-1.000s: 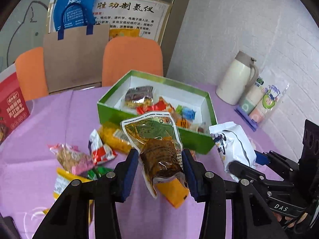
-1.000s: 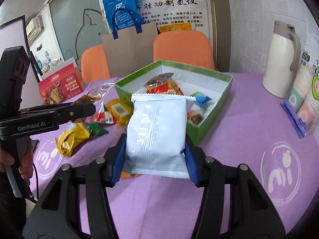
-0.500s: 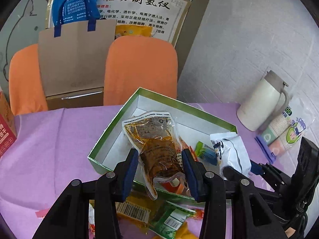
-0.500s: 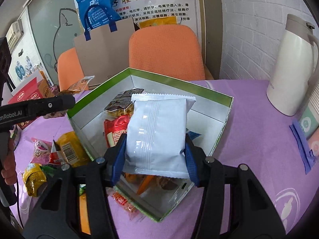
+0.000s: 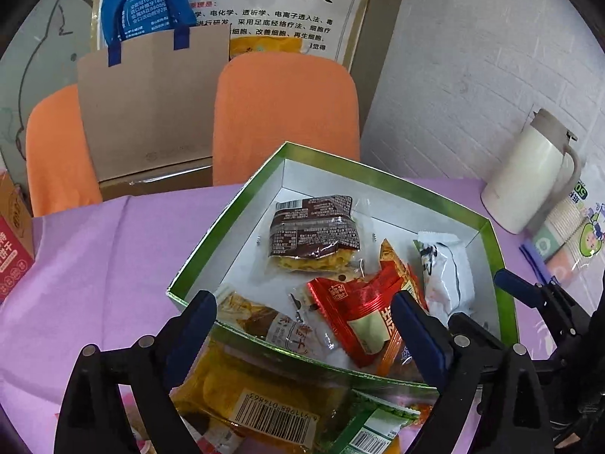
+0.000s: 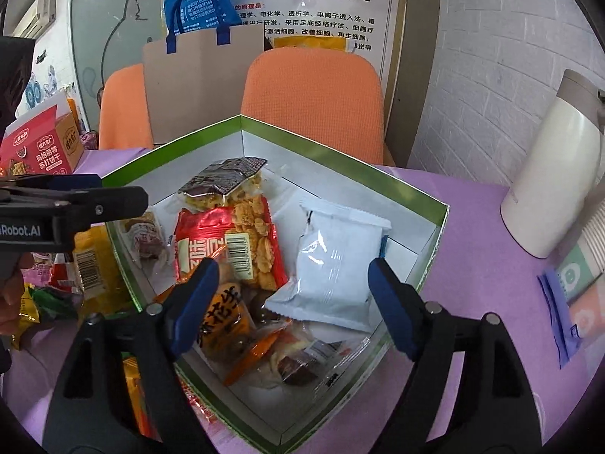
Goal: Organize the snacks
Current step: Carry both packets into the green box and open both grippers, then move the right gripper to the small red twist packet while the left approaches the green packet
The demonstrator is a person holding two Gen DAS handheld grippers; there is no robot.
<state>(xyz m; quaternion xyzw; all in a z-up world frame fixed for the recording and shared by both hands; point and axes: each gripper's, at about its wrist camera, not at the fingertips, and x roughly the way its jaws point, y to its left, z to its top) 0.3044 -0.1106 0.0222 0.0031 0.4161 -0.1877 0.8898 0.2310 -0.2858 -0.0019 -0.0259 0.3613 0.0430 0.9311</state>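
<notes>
Purple cloth (image 5: 94, 265) is spread under the green box (image 5: 503, 276) of snacks. Both the left gripper (image 5: 302, 325) and right gripper (image 6: 293, 291) are held wide open, empty. Only the right view shows the white packet (image 6: 332, 265) flat, at 3 o'clock inside.

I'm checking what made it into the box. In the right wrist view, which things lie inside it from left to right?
Small clear packet → red cracker packet → white packet, all inside the green box.
</notes>
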